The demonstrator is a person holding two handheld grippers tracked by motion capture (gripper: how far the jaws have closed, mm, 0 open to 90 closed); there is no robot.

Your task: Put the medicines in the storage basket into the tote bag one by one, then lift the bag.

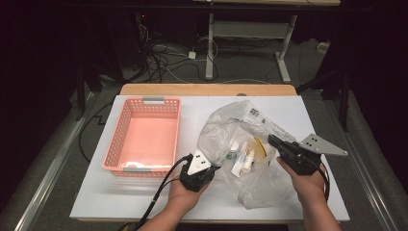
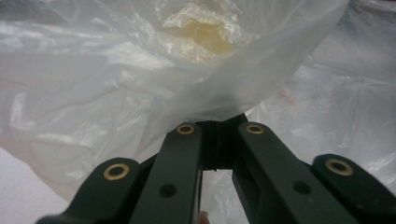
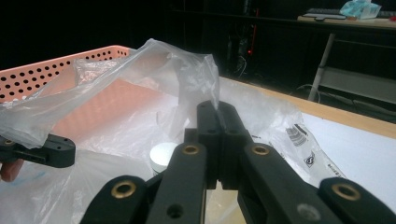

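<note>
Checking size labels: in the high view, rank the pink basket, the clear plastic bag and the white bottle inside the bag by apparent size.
1. Clear plastic bag and pink basket: similar footprint, too close to rank.
2. White bottle: far smallest.

Basket [image 1: 144, 137]: pink, perforated, on the table's left half.
Table [image 1: 317, 113]: white top, wooden far edge.
Floor: cables [image 1: 163, 60] and a desk frame [image 1: 250, 33] beyond the table.

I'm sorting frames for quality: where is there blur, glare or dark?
High view: table evenly lit, surroundings dark, plastic bag slightly glary. Left gripper view: bag film close and soft, the left gripper links sharper. Right gripper view: the right gripper is sharp, the pink basket soft, background black.
</note>
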